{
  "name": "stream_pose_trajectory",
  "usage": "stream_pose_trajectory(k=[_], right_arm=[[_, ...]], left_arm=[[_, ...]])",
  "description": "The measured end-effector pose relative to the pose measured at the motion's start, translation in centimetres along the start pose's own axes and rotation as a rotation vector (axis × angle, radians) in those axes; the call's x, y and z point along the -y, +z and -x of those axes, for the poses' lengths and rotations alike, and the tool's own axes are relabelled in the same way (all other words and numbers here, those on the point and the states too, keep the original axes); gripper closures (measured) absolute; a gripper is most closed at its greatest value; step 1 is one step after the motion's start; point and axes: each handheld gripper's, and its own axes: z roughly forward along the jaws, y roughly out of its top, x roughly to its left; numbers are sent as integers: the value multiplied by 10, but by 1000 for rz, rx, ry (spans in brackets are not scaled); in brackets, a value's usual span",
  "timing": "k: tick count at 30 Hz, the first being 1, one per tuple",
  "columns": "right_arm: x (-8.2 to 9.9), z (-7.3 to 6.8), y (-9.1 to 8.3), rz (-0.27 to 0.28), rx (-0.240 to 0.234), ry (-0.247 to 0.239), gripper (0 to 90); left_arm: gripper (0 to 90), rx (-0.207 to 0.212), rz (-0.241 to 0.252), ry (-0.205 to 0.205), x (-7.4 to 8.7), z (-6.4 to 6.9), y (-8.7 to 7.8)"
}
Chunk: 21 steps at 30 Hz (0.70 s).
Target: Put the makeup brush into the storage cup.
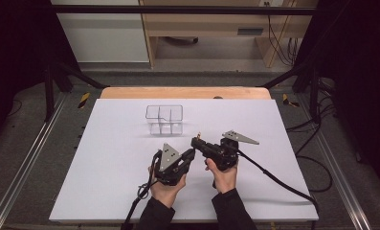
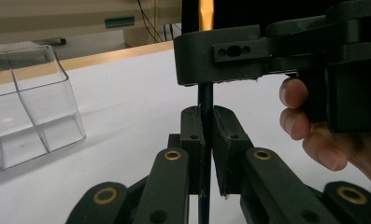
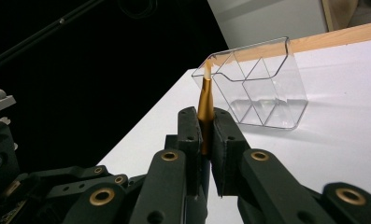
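While the left gripper (image 1: 190,154) clamps the dark shaft of a thin brush (image 2: 204,100), the right gripper (image 1: 196,142), just beside it, pinches the brush's gold ferrule (image 3: 204,100); a clear divided organizer (image 1: 164,119) stands beyond on the white table (image 1: 106,158).

A lab recording station: a white counter (image 1: 106,158) framed by black curtains (image 1: 15,43), metal floor rails (image 1: 22,167) at 9 o'clock, loose cables (image 1: 317,143) at 3 o'clock, plain wooden furniture (image 1: 216,24) at 12 o'clock.
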Motion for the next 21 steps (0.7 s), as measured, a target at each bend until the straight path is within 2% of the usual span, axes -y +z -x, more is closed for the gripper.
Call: stream_pose_trajectory(k=[4, 6, 7, 8, 10, 14, 21], right_arm=[[1, 1, 0, -2, -2, -1, 837], [1, 0, -1, 5, -6, -9, 837], [0, 1, -1, 6, -6, -18, 837], [0, 1, -1, 6, -6, -18, 837], [0, 1, -2, 2, -6, -53, 836], [0, 0, -2, 5, -21, -78, 837], [2, 0, -3, 2, -30, -107, 837]], left_arm=[[802, 2, -16, -12, -1, -2, 0], [700, 5, -32, -17, -1, -4, 0], [657, -9, -40, -7, -1, -5, 1], [631, -9, -40, -7, -1, -5, 1], [594, -11, -55, -6, -1, -6, 3], [596, -18, -91, 11, -4, -5, 9], [671, -11, -95, 19, -8, -1, 13]])
